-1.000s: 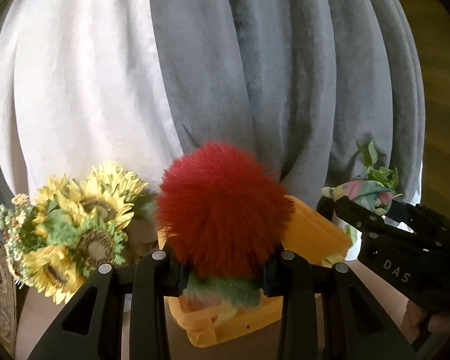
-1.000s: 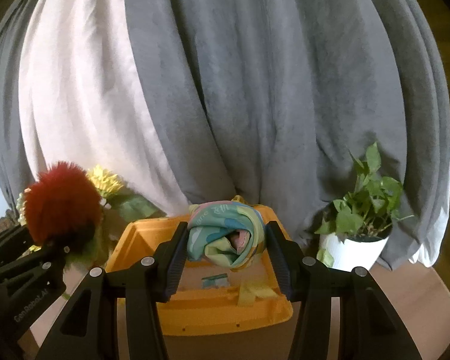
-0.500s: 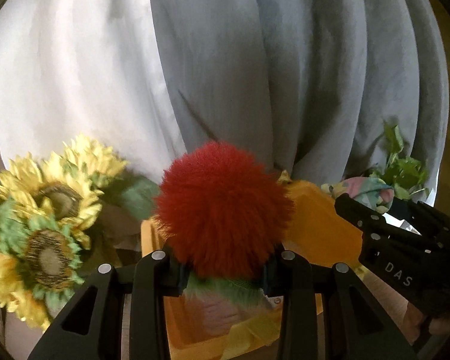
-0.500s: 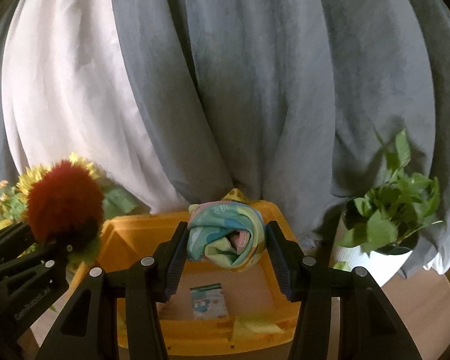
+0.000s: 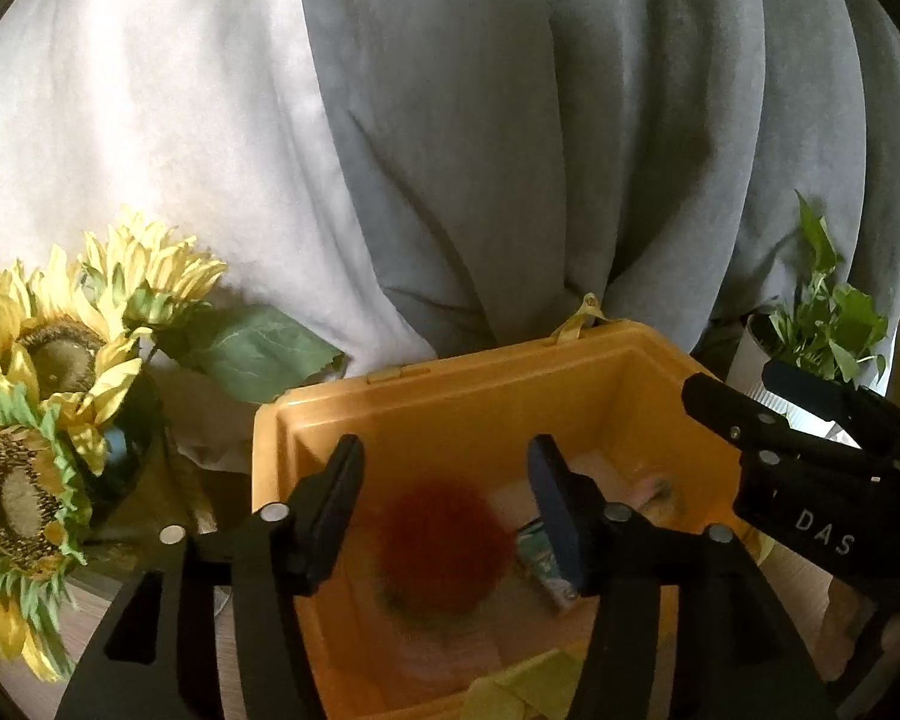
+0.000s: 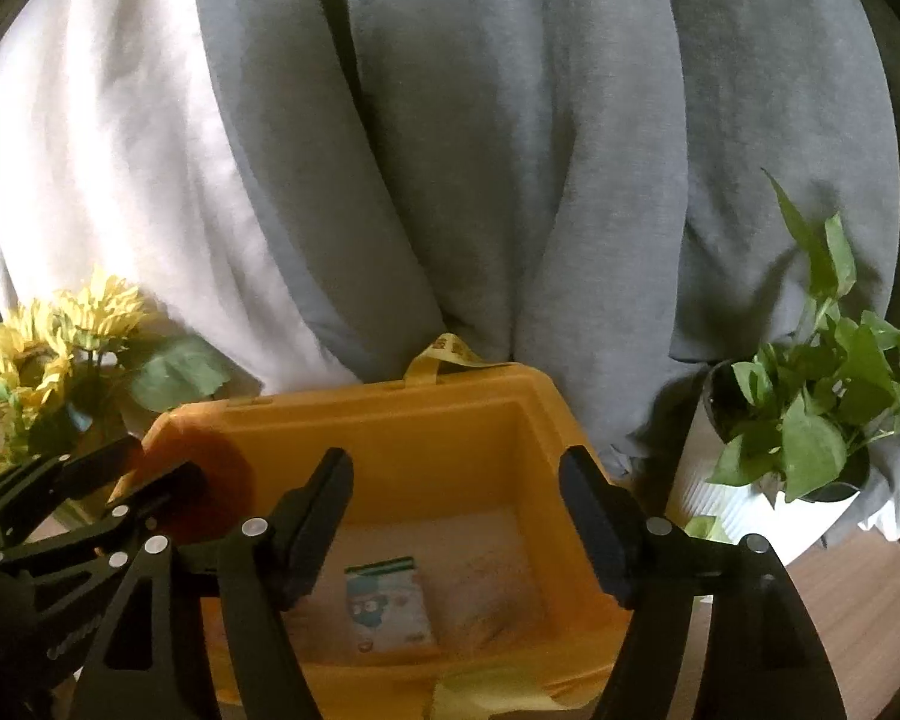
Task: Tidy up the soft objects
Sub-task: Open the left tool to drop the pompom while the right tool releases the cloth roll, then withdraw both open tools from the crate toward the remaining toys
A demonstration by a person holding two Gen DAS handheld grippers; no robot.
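Wooden table (image 6: 858, 606) carries orange bin (image 6: 390, 420), potted plant (image 6: 810, 420).

Both wrist cams sit close above the orange bin (image 5: 450, 396) (image 6: 390, 414), tilted down into it, facing the curtain (image 5: 570, 150) (image 6: 510, 150). Left cam looks from the left; each catches the other gripper.

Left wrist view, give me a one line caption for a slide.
Open left gripper above the orange bin as a blurred red pom-pom drops inside, sunflowers alongside.

Orange bin (image 6: 390, 414) top open, sunflowers (image 5: 36, 414) left, plant (image 6: 810, 420) right, curtain (image 6: 510, 150) behind.
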